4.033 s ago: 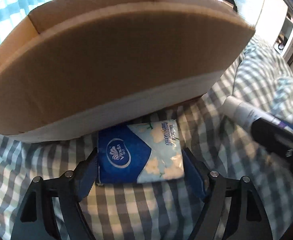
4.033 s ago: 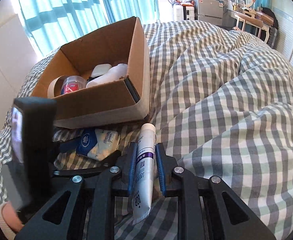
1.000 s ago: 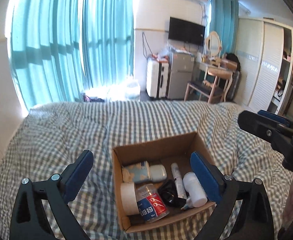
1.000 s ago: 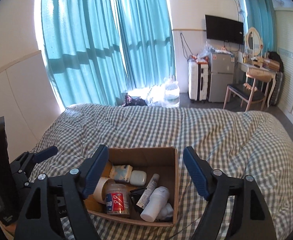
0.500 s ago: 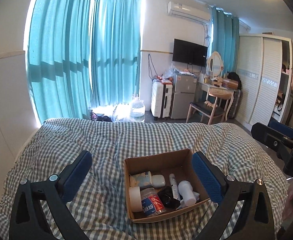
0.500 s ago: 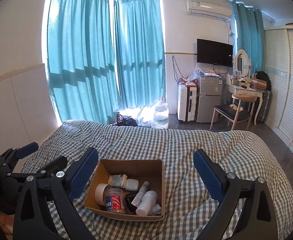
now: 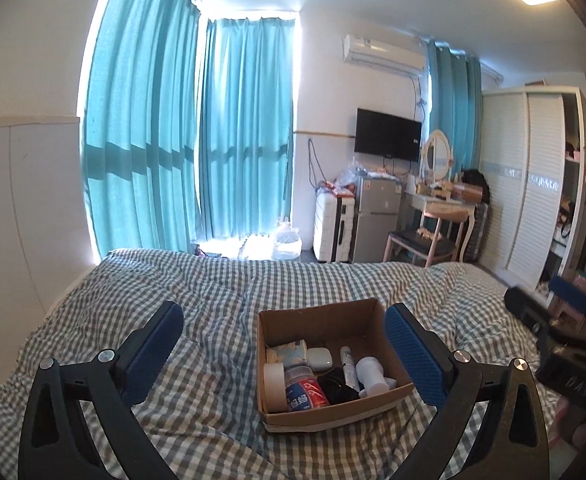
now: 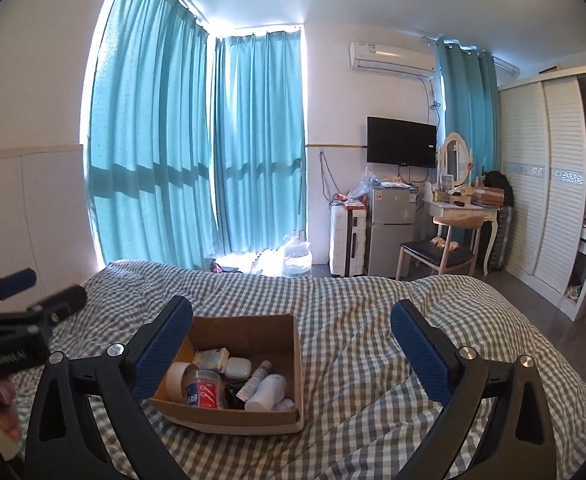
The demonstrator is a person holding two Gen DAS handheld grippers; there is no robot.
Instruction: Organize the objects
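Left gripper (image 7: 283,350) spread wide, gripping nothing; right gripper (image 8: 291,342) likewise gaping and bare. Just beyond, cardboard box (image 7: 367,402) sitting on checked bedspread (image 7: 221,280), packed with tape roll (image 7: 273,384), tube (image 7: 348,366), white bottle (image 7: 371,374). Farther back, teal curtains (image 7: 197,136).

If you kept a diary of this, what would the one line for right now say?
left tongs: open, empty | right tongs: open, empty | cardboard box: on checked bedspread, filled | tissue pack, tube: inside box
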